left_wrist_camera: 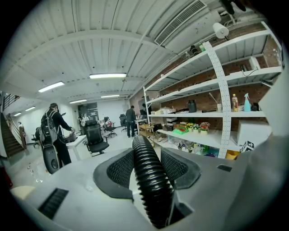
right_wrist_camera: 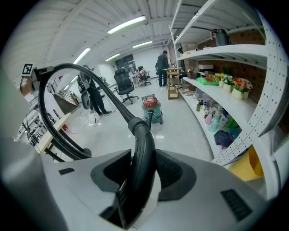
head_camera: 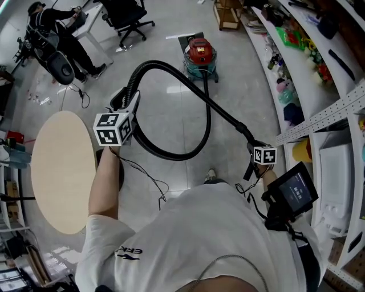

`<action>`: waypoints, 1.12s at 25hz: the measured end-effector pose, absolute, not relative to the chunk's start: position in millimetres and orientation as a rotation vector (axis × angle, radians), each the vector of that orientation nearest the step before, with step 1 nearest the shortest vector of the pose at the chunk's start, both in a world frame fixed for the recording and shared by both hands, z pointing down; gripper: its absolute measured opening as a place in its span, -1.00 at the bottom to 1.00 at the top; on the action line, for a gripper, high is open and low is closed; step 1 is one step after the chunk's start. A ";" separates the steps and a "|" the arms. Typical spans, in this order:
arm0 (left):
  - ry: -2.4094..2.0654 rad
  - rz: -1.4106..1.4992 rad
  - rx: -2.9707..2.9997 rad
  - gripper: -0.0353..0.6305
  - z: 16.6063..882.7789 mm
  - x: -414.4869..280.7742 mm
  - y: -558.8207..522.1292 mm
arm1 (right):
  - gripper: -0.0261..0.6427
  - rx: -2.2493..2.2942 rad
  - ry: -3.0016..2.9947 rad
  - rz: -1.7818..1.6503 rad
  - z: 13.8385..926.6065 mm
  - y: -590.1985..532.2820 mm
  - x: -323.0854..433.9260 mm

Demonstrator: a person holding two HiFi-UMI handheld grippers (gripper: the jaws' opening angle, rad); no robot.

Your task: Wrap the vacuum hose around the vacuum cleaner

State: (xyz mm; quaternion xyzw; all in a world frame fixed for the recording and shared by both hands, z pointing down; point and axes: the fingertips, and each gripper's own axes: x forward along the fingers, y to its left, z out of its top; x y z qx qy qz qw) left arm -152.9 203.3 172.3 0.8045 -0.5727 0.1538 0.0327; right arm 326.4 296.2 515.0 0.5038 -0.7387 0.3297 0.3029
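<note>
The red and teal vacuum cleaner (head_camera: 201,57) stands on the grey floor ahead of me, also in the right gripper view (right_wrist_camera: 151,107). Its black hose (head_camera: 171,154) rises from it, arches left, loops low and runs right. My left gripper (head_camera: 126,100) is shut on the ribbed hose (left_wrist_camera: 151,180) near the top of the arch, jaws pressing both sides (left_wrist_camera: 146,167). My right gripper (head_camera: 255,147) is shut on the smooth black hose end (right_wrist_camera: 143,158), which lies between its pads (right_wrist_camera: 141,173).
A round beige table (head_camera: 63,171) stands at my left. White shelves (head_camera: 319,85) with bottles and toys line the right. A person (head_camera: 57,34) and a black office chair (head_camera: 128,17) are at the far left. Thin cables (head_camera: 151,185) lie near my feet.
</note>
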 end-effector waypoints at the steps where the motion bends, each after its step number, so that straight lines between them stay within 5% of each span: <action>1: -1.762 0.481 2.472 -0.33 173.7 -153.4 196.9 | -0.40 1.333 -1.961 0.869 515.7 289.8 328.0; 28: -1.629 0.553 2.499 -0.33 185.2 -224.5 -44.0 | -0.40 1.363 -1.916 0.802 489.8 71.3 286.5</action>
